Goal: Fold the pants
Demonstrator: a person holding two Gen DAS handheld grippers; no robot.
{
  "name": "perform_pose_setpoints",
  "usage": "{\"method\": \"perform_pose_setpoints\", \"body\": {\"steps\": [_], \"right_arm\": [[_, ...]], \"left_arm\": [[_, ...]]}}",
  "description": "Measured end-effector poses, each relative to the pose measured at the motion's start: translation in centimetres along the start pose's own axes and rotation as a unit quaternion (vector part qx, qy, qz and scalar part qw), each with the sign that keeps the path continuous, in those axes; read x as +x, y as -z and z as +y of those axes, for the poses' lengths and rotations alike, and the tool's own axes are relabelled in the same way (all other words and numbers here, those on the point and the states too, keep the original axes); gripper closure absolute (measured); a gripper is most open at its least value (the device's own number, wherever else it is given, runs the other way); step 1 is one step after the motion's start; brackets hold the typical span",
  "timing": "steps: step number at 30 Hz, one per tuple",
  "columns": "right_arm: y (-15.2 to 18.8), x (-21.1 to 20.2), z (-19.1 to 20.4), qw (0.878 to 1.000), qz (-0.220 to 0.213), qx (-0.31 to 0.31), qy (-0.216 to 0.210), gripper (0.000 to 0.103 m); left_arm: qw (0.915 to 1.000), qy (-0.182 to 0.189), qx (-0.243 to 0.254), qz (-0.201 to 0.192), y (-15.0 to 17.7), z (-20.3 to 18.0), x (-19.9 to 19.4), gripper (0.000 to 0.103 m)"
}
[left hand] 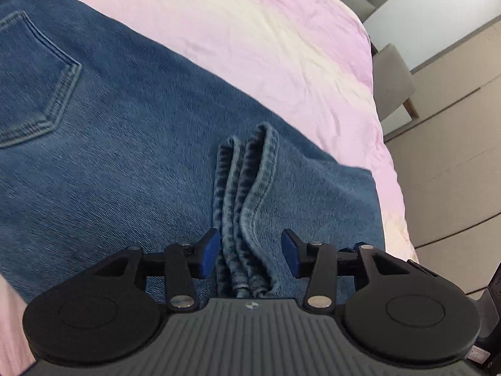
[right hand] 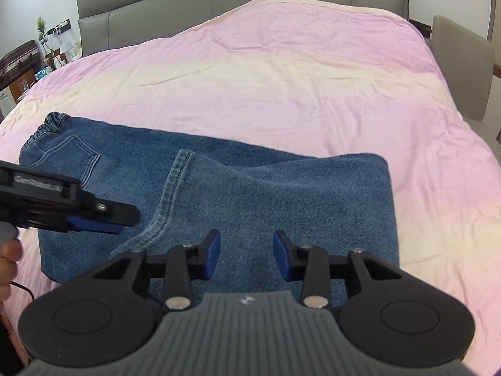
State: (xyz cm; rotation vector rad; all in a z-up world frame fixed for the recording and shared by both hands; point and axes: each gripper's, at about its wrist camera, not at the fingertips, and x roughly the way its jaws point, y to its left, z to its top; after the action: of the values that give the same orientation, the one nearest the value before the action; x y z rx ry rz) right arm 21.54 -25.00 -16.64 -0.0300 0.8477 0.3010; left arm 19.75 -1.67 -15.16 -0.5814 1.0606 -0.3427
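Observation:
Blue denim pants [right hand: 250, 188] lie folded over on the pink bed cover, waistband [right hand: 47, 125] at the far left, back pocket [left hand: 34, 78] up. The stacked leg hems [left hand: 247, 194] lie between the pads of my left gripper [left hand: 250, 252], which is open around them. In the right wrist view the left gripper [right hand: 94, 219] reaches in from the left at the hem edge [right hand: 175, 188]. My right gripper [right hand: 245, 255] is open and empty just above the folded denim near its front edge.
The pink and cream bed cover [right hand: 281, 78] spreads far behind the pants. A grey headboard [right hand: 219, 3] stands at the back. A grey chair [left hand: 391, 78] and a wood floor lie to the bed's right. A cluttered side table [right hand: 28, 69] stands at the far left.

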Motion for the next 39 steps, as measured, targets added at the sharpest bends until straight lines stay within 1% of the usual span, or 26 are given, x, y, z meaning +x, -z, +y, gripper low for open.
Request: {"method": "perform_pose_setpoints", "body": {"steps": [2,3,4,6,8,9,11,13,14,16,18,20,22,23,25,26,27,28,29,30,31,32,34,35,37,39], "right_arm": [[0.7,0.3,0.2,1.000,0.001,0.005,-0.013,0.074],[1.0,0.5,0.6,1.000,-0.003,0.005,-0.014,0.075],[1.4,0.4,0.8,1.000,-0.007,0.003,-0.012,0.075],[2.1,0.3,1.0,1.000,-0.015,0.005,-0.008,0.074],[2.6,0.4,0.8,1.000,-0.018,0.014,-0.010,0.074],[2.8,0.4,0.7,1.000,-0.018,0.017,-0.010,0.074],[2.7,0.0,0.4,1.000,-0.021,0.018,-0.011,0.074],[2.1,-0.6,-0.3,0.999,-0.032,0.016,-0.006,0.074],[1.7,-0.8,-0.8,0.999,-0.036,0.015,0.003,0.074],[0.5,-0.6,-2.0,0.999,-0.038,0.007,0.038,0.074],[-0.6,0.2,-3.4,0.997,-0.041,0.014,0.062,0.074],[-1.7,2.0,-4.7,0.996,-0.033,0.030,0.072,0.074],[-2.2,4.3,-4.7,0.997,-0.014,0.026,0.069,0.074],[-2.3,5.5,-4.1,0.998,-0.001,0.019,0.061,0.075],[-2.2,7.8,-2.1,0.999,0.017,-0.007,0.036,0.076],[-2.0,8.6,-0.9,0.999,0.018,-0.024,0.030,0.077],[-1.8,9.0,0.2,0.999,0.015,-0.039,0.030,0.081],[-1.8,9.1,1.1,0.998,0.013,-0.048,0.023,0.087],[-1.9,9.1,1.5,0.999,0.014,-0.047,0.005,0.091],[-2.0,8.8,1.6,0.999,0.016,-0.037,-0.022,0.094],[-2.0,8.3,1.6,0.999,0.018,-0.028,-0.041,0.093],[-1.9,7.7,1.7,0.998,0.017,-0.027,-0.045,0.093],[-1.3,6.0,1.7,0.999,0.006,-0.029,-0.038,0.089],[-0.8,5.2,1.6,0.999,0.002,-0.029,-0.034,0.088],[0.3,3.6,1.5,0.999,-0.008,-0.022,-0.024,0.088],[1.9,2.3,1.5,1.000,-0.014,-0.018,-0.008,0.088]], "left_arm": [[0.9999,-0.006,0.013,-0.010,0.5,-0.6,0.0,0.065],[0.9997,-0.007,0.019,-0.012,0.6,-0.9,-0.1,0.070],[0.9996,-0.007,0.024,-0.011,0.8,-1.1,-0.1,0.078],[0.9989,-0.017,0.041,-0.013,1.3,-1.9,-0.2,0.086],[0.9973,-0.032,0.059,-0.030,1.8,-2.7,-0.6,0.093],[0.9972,-0.028,0.060,-0.035,1.9,-2.9,-0.9,0.098],[0.9971,-0.016,0.058,-0.046,2.0,-3.1,-2.0,0.100],[0.9959,-0.019,0.075,-0.047,2.3,-3.4,-2.8,0.100],[0.9957,-0.030,0.079,-0.039,2.4,-3.4,-2.7,0.100],[0.9948,-0.050,0.084,-0.026,2.7,-3.0,-2.4,0.100],[0.9959,-0.052,0.072,-0.017,3.0,-2.2,-1.8,0.100],[0.9954,-0.062,0.073,-0.008,3.3,-2.0,-1.4,0.100],[0.9939,-0.070,0.084,-0.008,3.6,-2.2,-1.2,0.100],[0.9933,-0.074,0.089,-0.008,3.6,-2.3,-1.1,0.100],[0.9932,-0.077,0.088,-0.003,3.4,-2.2,-0.9,0.100],[0.9932,-0.078,0.087,-0.001,3.4,-2.1,-0.8,0.100],[0.9933,-0.077,0.086,0.000,3.4,-2.1,-0.8,0.100],[0.9936,-0.073,0.086,0.000,3.4,-2.0,-0.8,0.100],[0.9937,-0.070,0.088,0.001,3.4,-1.9,-0.9,0.100],[0.9939,-0.065,0.088,0.000,3.3,-1.9,-1.0,0.099],[0.9943,-0.060,0.088,-0.002,3.1,-1.8,-1.3,0.097],[0.9949,-0.053,0.085,-0.006,3.0,-1.6,-1.6,0.095],[0.9954,-0.045,0.080,-0.028,2.5,-1.7,-2.1,0.088],[0.9956,-0.040,0.077,-0.036,2.2,-1.6,-2.2,0.083],[0.9955,-0.039,0.075,-0.043,1.6,-1.7,-1.8,0.055],[0.9945,-0.055,0.082,-0.036,0.9,-1.8,-0.5,0.043]]}}
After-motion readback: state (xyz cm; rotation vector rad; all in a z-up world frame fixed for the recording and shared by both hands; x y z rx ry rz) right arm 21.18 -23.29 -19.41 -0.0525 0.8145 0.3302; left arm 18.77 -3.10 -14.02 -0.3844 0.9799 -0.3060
